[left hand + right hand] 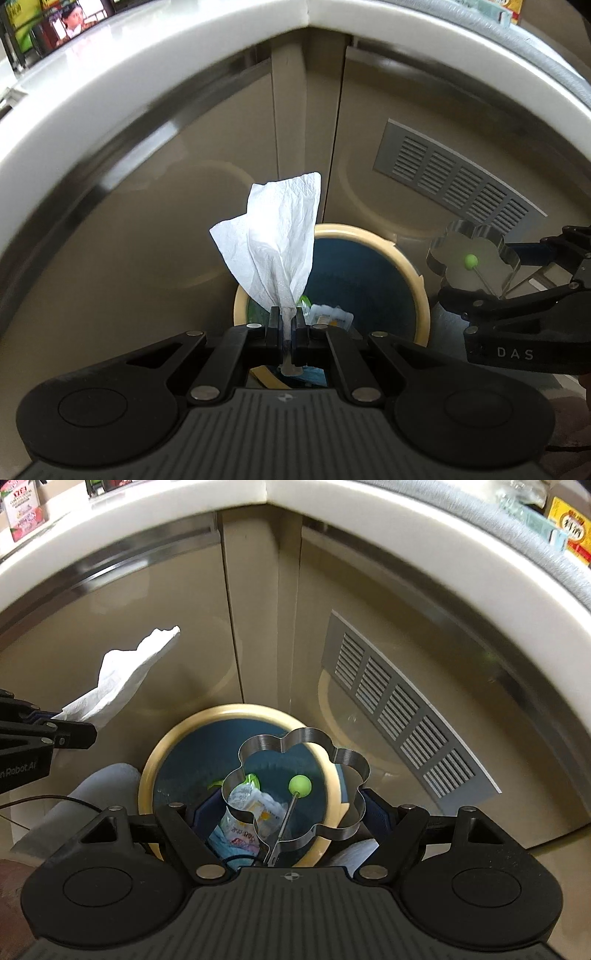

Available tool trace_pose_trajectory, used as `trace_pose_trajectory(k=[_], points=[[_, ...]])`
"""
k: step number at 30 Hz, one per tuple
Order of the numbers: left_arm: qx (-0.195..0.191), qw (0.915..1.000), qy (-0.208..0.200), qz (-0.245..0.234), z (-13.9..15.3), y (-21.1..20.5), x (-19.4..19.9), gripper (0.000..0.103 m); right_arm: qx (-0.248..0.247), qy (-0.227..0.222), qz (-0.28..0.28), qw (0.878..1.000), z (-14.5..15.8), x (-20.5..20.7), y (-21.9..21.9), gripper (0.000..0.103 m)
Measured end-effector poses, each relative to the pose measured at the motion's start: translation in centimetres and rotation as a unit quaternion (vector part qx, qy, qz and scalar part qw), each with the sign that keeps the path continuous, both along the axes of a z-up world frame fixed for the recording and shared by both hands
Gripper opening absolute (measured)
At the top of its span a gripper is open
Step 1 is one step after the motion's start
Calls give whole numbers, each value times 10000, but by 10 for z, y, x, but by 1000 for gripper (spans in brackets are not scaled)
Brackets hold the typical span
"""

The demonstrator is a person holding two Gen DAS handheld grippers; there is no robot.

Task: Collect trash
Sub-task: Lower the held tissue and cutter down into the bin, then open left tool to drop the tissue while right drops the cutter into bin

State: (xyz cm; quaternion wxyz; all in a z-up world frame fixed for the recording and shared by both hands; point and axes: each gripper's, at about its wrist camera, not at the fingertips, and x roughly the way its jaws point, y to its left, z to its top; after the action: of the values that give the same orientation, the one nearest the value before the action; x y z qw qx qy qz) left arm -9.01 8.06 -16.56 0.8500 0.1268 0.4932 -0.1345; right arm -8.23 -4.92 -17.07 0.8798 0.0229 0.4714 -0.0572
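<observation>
My left gripper has its fingers clenched on a white tissue at the bin's nine o'clock rim. My right gripper fingers grasp a flower-shaped metal egg ring over the bin's centre.
</observation>
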Motion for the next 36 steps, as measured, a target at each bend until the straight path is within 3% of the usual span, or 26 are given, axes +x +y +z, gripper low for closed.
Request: trace_pose_trajectory(k=[14, 26, 36], points=[[210, 9991, 360, -26, -30, -10, 26, 4, 62, 462, 66, 9989, -33, 30, 2, 81], [285, 9942, 1035, 45, -75, -14, 58, 4, 221, 966, -86, 9950, -78, 60, -4, 81], [409, 9906, 1307, -23, -96, -16, 65, 4, 361, 1019, 22, 9941, -91, 74, -3, 81]])
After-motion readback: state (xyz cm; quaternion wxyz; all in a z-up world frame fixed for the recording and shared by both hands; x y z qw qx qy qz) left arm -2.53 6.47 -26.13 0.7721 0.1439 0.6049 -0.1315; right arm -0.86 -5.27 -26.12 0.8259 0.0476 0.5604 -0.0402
